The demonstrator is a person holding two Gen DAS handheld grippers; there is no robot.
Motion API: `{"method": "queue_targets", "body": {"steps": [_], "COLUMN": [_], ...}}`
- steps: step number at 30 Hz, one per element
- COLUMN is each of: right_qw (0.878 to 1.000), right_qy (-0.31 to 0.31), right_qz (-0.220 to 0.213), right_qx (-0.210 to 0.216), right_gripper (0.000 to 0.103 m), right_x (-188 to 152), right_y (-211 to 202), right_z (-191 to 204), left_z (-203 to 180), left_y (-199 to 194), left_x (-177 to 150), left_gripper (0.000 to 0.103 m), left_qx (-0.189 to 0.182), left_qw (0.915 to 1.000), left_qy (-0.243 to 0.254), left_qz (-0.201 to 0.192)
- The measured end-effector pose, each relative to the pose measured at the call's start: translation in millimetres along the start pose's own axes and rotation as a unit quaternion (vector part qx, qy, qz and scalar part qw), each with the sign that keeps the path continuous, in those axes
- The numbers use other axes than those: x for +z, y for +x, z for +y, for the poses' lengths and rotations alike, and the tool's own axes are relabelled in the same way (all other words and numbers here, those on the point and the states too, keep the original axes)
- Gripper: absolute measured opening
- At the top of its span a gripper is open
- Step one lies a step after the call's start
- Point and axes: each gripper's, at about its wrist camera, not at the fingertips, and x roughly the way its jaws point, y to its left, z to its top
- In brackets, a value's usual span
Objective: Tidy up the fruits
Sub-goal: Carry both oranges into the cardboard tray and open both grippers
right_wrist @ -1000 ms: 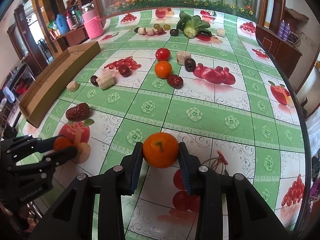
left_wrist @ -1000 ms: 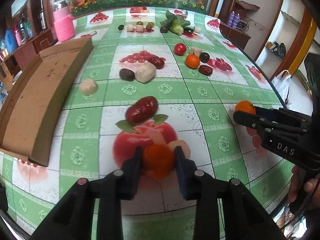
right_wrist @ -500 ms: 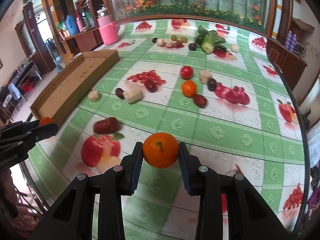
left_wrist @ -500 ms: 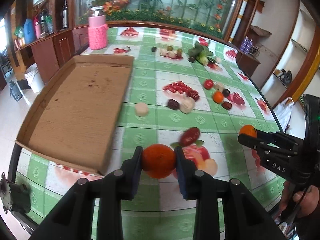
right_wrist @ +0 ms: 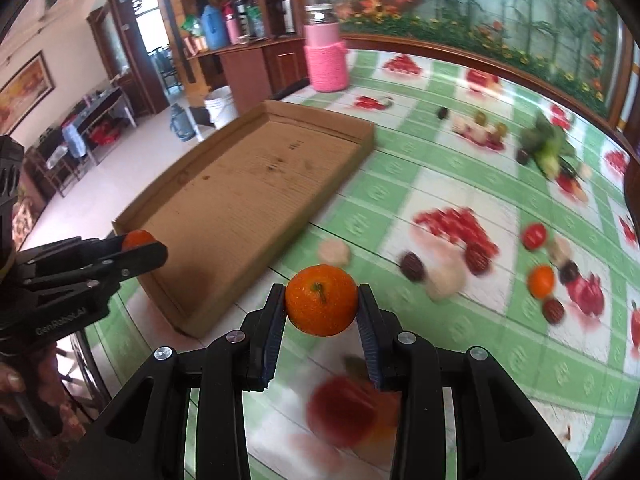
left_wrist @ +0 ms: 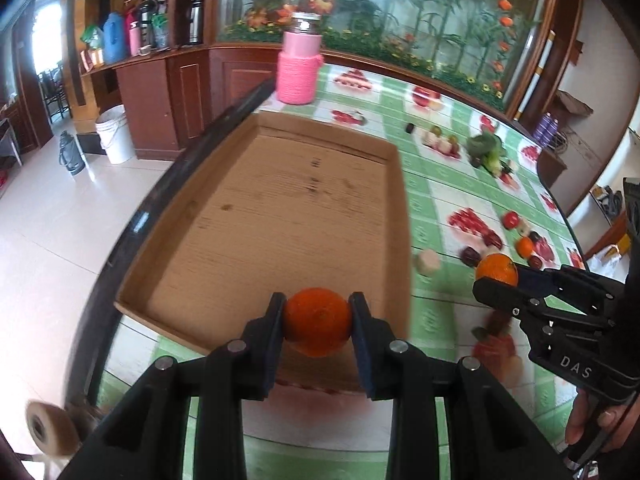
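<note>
My left gripper (left_wrist: 317, 322) is shut on an orange (left_wrist: 317, 320) and holds it in the air over the near right corner of the empty cardboard tray (left_wrist: 288, 216). My right gripper (right_wrist: 321, 306) is shut on a second orange (right_wrist: 321, 305), raised over the tablecloth just right of the tray (right_wrist: 240, 196). In the left wrist view the right gripper (left_wrist: 494, 276) and its orange (left_wrist: 497, 268) show at the right. In the right wrist view the left gripper (right_wrist: 140, 246) and its orange (right_wrist: 136, 237) show at the tray's near left corner.
A third orange (right_wrist: 541, 280), a tomato (right_wrist: 534, 236), dates, pale chunks and greens (right_wrist: 550, 152) lie scattered on the green fruit-print tablecloth (right_wrist: 400, 184). A pink yarn-wrapped jar (right_wrist: 325, 60) stands beyond the tray. The table edge runs along the tray's left side.
Both grippers have risen and swung left toward the tray, each still holding its orange. The left orange has gone from beside the tray's near corner to over it.
</note>
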Motion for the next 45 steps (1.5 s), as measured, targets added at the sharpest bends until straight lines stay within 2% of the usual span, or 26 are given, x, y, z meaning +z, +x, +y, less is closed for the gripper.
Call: {"method": "queue_targets", "body": {"steps": [7,12,21,24,28,30,32,34,41,45], "right_qw": [0.999,0.997,0.996,0.996,0.996,0.996,0.995,0.996,0.997,0.998], "right_qy": [-0.047,-0.058,-0.057,-0.056,-0.052,-0.048,-0.050,-0.053,-0.051,-0.041], "right_qz": [0.010,0.036,0.066,0.071,0.075,0.077,0.078,0.074,0.060,0.050], "right_qx": [0.022,0.033,0.033,0.029,0.024,0.025,0.022,0.016,0.011,0.015], "right_gripper": [0.034,0.034,0.034,0.034,0.035,0.035,0.035,0.041,0.042,0.042], "right_x": [37,45,43,40,39,38,37,37,36,33], "right_y": [44,75,96,99,101,102,101,98,82,67], "right_z": [53,75,84,82,78,76,77,78,72,66], "left_z": [47,62,65,64,68,67,67,66,62,58], "left_y": [22,39,60,66,69,68,66,64,53,43], "left_x": [22,28,27,25,21,20,19,20,21,19], "left_gripper": [0.034,0.034,0.035,0.035,0.036,0.041,0.055,0.057,0.059,0.069], "left_qx": [0.044,0.048,0.066,0.090,0.091,0.091,0.100,0.107,0.134,0.148], "left_qw": [0.9988,0.9982,0.9959,0.9929,0.9919,0.9916,0.9907,0.9904,0.9885,0.9872], "left_qy": [-0.022,-0.028,-0.028,-0.026,-0.036,-0.037,-0.041,-0.042,-0.036,-0.032], "left_qz": [0.005,0.024,0.055,0.072,0.081,0.084,0.082,0.077,0.061,0.050]}}
